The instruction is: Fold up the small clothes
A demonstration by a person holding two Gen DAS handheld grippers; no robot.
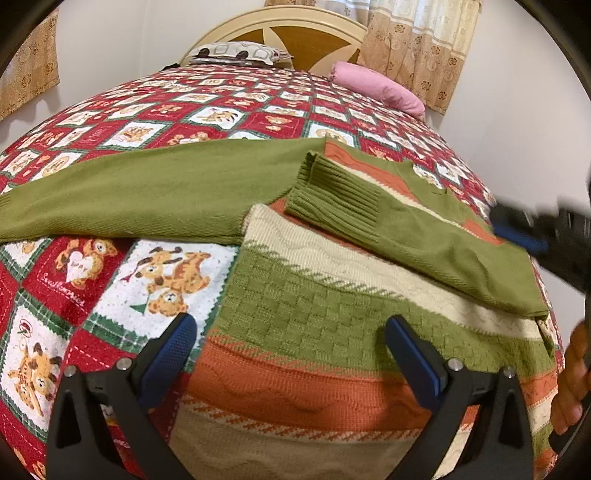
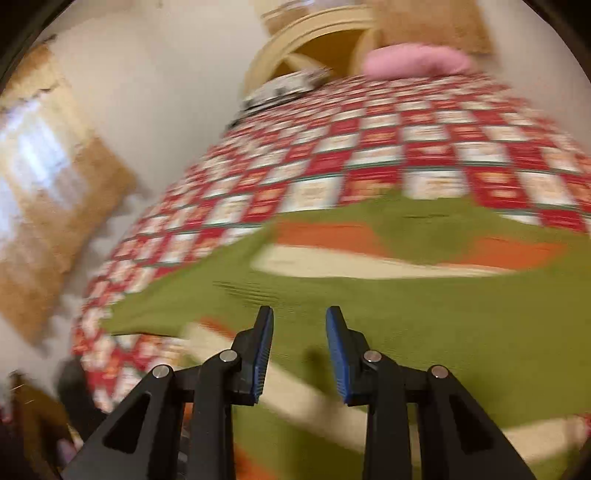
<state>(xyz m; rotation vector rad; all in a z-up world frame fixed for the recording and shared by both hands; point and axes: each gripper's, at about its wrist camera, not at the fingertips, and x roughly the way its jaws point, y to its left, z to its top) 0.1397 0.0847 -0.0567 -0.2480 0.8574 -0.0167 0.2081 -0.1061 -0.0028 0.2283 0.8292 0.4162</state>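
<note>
A knitted sweater (image 1: 303, 314) in green, orange and cream bands lies flat on the bed. One green sleeve (image 1: 129, 192) stretches out to the left. The other sleeve (image 1: 424, 236) is folded across the body, its ribbed cuff (image 1: 332, 184) near the middle. My left gripper (image 1: 291, 332) hovers over the sweater's body, jaws wide open, nothing in them. My right gripper (image 1: 535, 229) is a blur at the right edge, beside the folded sleeve. In the right wrist view, the right gripper (image 2: 299, 325) is open a narrow gap above the green knit (image 2: 424, 332), with nothing between its pads.
The bed is covered by a red and white quilt with bear prints (image 1: 155, 280). A pink pillow (image 1: 376, 86), a patterned cushion (image 1: 232, 53) and a wooden headboard (image 1: 295, 33) are at the far end. Curtains (image 1: 417, 44) hang behind. A hand (image 1: 572, 373) shows at the right edge.
</note>
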